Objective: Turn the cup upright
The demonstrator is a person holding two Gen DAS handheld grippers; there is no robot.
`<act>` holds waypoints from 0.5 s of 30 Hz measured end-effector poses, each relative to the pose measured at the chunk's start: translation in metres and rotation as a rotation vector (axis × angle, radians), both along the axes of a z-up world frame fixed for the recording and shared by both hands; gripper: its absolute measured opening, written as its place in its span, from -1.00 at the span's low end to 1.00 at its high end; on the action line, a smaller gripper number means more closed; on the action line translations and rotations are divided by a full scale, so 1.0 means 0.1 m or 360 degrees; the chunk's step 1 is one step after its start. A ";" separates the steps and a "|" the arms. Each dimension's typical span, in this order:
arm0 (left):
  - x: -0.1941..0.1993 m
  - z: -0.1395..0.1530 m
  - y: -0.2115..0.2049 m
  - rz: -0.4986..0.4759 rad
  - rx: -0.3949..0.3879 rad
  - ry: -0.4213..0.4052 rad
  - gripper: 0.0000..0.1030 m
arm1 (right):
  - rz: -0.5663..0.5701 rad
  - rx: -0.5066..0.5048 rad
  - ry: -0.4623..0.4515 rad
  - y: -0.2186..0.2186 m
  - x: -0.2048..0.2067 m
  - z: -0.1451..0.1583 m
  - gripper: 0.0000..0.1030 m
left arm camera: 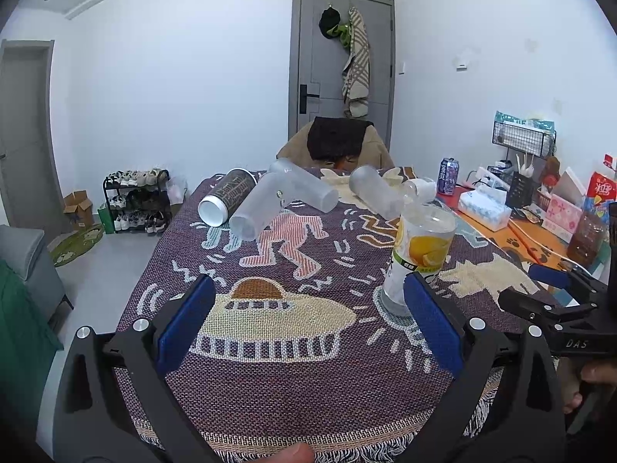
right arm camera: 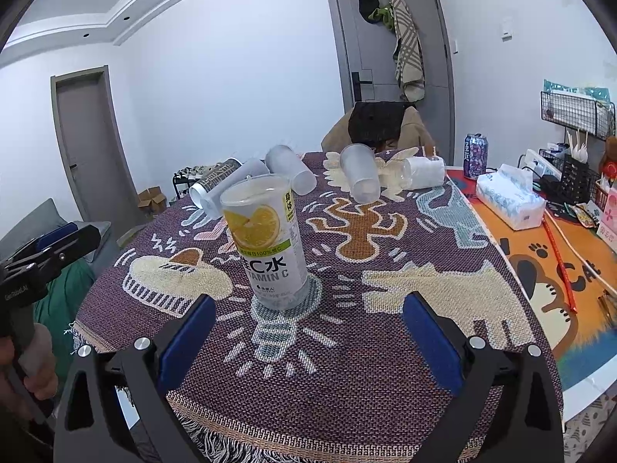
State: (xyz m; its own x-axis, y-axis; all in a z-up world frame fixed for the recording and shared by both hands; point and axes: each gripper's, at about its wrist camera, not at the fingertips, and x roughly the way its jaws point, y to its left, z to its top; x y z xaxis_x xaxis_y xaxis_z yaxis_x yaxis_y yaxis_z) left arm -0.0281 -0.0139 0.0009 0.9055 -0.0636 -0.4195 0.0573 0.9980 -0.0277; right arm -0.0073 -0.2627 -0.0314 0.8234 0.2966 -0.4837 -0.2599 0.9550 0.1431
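A clear cup with a lemon label (left arm camera: 418,258) (right arm camera: 266,249) stands upright on the patterned woven cloth (left arm camera: 300,378) (right arm camera: 347,366), near its front. Several frosted cups lie on their sides at the far end: two crossed (left arm camera: 270,200) (right arm camera: 289,169), one alone (left arm camera: 376,193) (right arm camera: 360,179). A dark printed cup (left arm camera: 225,198) (right arm camera: 214,179) also lies on its side. My left gripper (left arm camera: 308,320) is open and empty, left of the upright cup. My right gripper (right arm camera: 308,332) is open and empty, just in front of that cup.
A white roll (right arm camera: 424,173) lies at the far right of the cloth. A drink can (right arm camera: 475,155), a tissue pack (right arm camera: 509,200), wire racks and snack packs crowd the orange mat (right arm camera: 540,254) on the right. A chair with a coat (left arm camera: 335,142) stands behind the table.
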 end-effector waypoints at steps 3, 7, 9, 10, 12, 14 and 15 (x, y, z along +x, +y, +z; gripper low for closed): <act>0.00 -0.01 -0.01 -0.0002 -0.0001 0.0001 0.89 | -0.0003 0.0002 -0.0008 -0.01 -0.02 0.02 0.85; -0.01 -0.01 -0.03 -0.0007 0.0004 0.0004 0.89 | -0.0011 0.0006 -0.0008 -0.03 -0.03 0.01 0.85; -0.01 -0.01 -0.04 -0.0009 0.0012 0.0003 0.89 | -0.0016 0.0006 -0.0007 -0.04 -0.03 0.01 0.85; -0.02 -0.01 -0.05 -0.0011 0.0014 0.0003 0.89 | -0.0017 0.0008 -0.0007 -0.04 -0.04 0.01 0.85; -0.01 -0.01 -0.06 -0.0010 0.0016 0.0003 0.89 | -0.0020 0.0013 -0.0007 -0.05 -0.04 0.01 0.85; -0.01 -0.01 -0.06 -0.0009 0.0013 0.0003 0.89 | -0.0024 0.0014 -0.0009 -0.05 -0.05 0.01 0.85; -0.02 -0.01 -0.05 -0.0007 0.0010 0.0002 0.89 | -0.0024 0.0014 -0.0009 -0.05 -0.05 0.00 0.85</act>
State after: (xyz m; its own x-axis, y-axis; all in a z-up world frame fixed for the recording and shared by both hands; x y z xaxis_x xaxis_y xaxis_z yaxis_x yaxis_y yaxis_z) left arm -0.0297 -0.0193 0.0003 0.9048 -0.0650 -0.4208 0.0617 0.9979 -0.0215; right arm -0.0123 -0.2677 -0.0309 0.8305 0.2882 -0.4767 -0.2462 0.9575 0.1500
